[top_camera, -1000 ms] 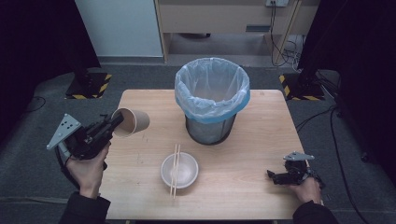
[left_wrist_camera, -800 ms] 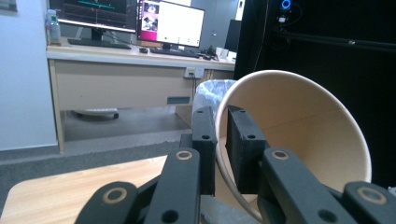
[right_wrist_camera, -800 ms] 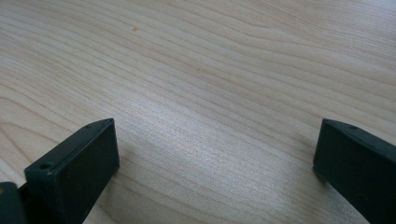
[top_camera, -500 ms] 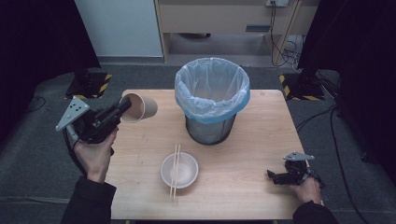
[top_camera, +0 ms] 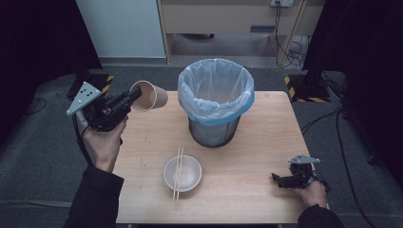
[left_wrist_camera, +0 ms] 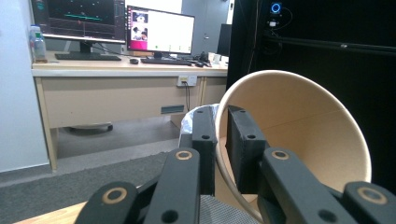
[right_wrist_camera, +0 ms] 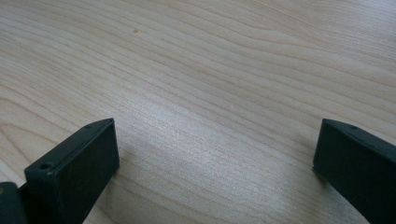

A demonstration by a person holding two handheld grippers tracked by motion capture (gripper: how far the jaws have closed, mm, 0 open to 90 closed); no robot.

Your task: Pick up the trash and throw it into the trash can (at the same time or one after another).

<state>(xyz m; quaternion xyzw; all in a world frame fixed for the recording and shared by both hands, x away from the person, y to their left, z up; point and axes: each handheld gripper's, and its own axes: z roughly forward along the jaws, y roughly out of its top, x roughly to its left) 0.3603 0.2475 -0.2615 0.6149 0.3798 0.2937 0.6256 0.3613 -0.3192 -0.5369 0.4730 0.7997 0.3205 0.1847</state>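
Left gripper clamped on the rim of a paper cup, one jaw inside the mouth, one outside. Cup lifted off the table, tipped on its side. Beyond the cup, just past the jaw tips, a bin lined with a blue bag. Right gripper resting low on the table near its right corner, jaws spread wide, nothing between them. Bowl with chopsticks laid across it, between the two grippers.
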